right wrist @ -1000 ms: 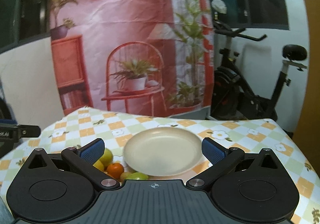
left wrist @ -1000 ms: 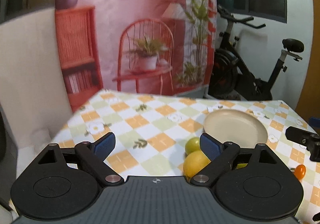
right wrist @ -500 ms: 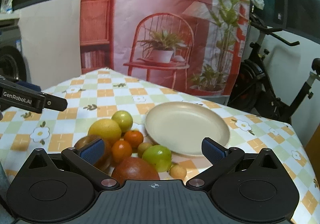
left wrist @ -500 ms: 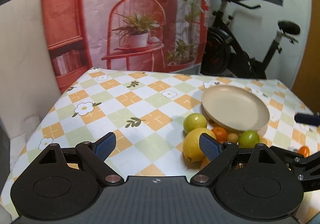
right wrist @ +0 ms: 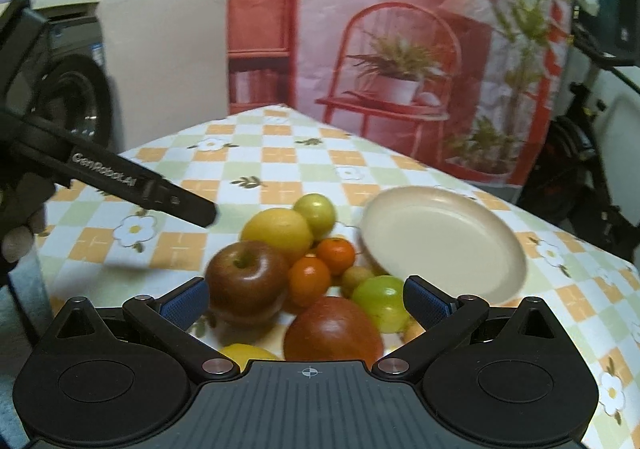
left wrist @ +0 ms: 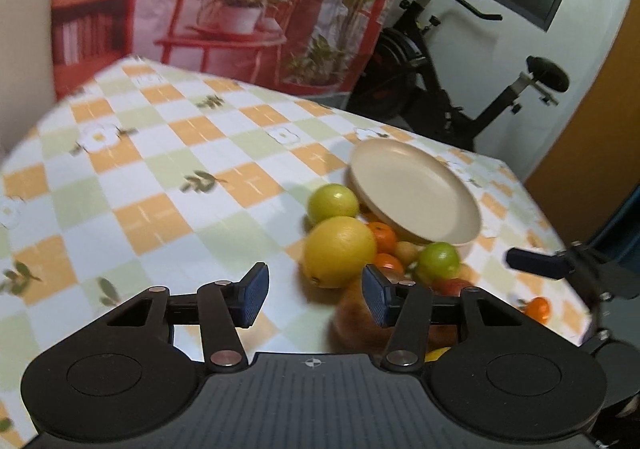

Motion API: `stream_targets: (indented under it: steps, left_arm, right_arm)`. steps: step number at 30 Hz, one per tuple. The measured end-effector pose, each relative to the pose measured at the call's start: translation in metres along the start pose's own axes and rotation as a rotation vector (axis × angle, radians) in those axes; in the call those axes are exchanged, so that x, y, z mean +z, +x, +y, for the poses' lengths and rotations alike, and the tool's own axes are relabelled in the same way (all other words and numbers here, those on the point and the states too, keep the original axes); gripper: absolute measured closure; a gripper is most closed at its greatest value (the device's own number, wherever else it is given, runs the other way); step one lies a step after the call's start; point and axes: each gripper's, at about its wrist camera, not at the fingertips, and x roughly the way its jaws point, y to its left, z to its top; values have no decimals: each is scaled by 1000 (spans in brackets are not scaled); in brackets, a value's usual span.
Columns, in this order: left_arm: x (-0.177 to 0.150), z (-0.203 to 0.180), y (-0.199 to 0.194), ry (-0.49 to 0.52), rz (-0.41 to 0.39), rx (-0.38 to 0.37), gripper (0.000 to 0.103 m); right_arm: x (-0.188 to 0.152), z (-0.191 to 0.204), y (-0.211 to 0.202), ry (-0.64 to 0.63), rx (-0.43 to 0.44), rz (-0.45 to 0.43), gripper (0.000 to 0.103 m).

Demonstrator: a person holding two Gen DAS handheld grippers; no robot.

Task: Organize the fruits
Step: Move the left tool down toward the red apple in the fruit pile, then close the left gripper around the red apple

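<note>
1. A heap of mixed fruit was seen on the orange, green and white checked tablecloth, touching the near rim of an empty, shallow cream-coloured plate.
2. The large round yellow citrus fruit lay at the heap's left edge, with a small yellow-green round fruit just behind it and small orange mandarins beside it.
3. A dark red apple with its stem dimple up and a second red-brown apple were seen nearest the right gripper.
4. The left gripper was found with its jaws closing, nothing yet between them; the yellow citrus sat just ahead.
5. The right gripper's jaws were seen spread wide and empty over the apples.
6. The citrus was judged firm, fairly heavy and smooth-skinned, so a hold across its widest girth was considered safest.
7. Rolling of neighbouring fruit was judged likely once one piece was lifted.
</note>
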Motion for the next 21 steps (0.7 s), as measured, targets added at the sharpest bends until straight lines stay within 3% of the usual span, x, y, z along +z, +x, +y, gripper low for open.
stream_targets:
  steps: [9, 15, 20, 21]
  left_arm:
    - [-6, 12, 16, -127, 55, -110, 50]
    - [-5, 10, 20, -123, 78, -179, 51]
    - [-5, 13, 29, -119, 113, -216, 56]
    - [-4, 13, 31, -119, 120, -225, 63]
  right_arm:
    - [7, 11, 8, -75, 54, 13, 1]
    - [9, 17, 20, -118, 93, 38, 2]
    - [11, 17, 33, -128, 128, 80, 9]
    - [11, 17, 35, -128, 135, 87, 12]
